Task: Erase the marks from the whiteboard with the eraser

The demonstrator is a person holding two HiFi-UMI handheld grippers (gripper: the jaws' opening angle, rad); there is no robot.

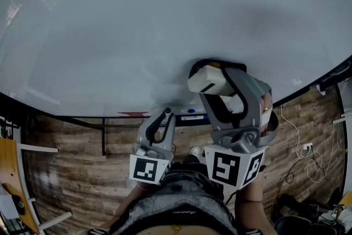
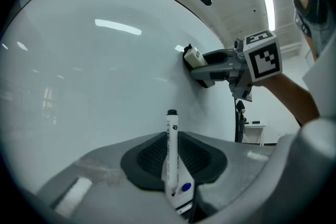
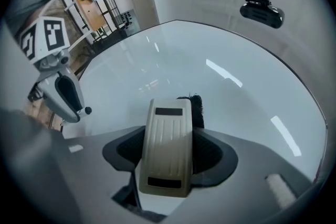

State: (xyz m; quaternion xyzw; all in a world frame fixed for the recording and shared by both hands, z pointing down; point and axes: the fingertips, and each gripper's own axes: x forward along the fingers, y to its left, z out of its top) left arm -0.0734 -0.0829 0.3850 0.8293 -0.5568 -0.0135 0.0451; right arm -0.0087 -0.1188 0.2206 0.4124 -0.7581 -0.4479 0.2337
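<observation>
The right gripper (image 1: 220,85) is held out ahead of the body, higher and farther forward than the other. Its jaws are closed on an eraser (image 3: 167,147), which stands between them with its pale back facing the gripper. The bare right forearm (image 1: 250,201) runs up behind it. The left gripper (image 1: 165,114) sits lower, just beside the right one, with its jaws clamped on a marker (image 2: 171,149) that points forward, cap end out.

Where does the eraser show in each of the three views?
Head view: eraser right of centre, gripped by the right tool, against the whiteboard.
Left gripper view: upper right of centre, against the whiteboard.
Right gripper view: bottom centre, between the jaws.
Shared landmark: the whiteboard, behind the eraser in all three.
</observation>
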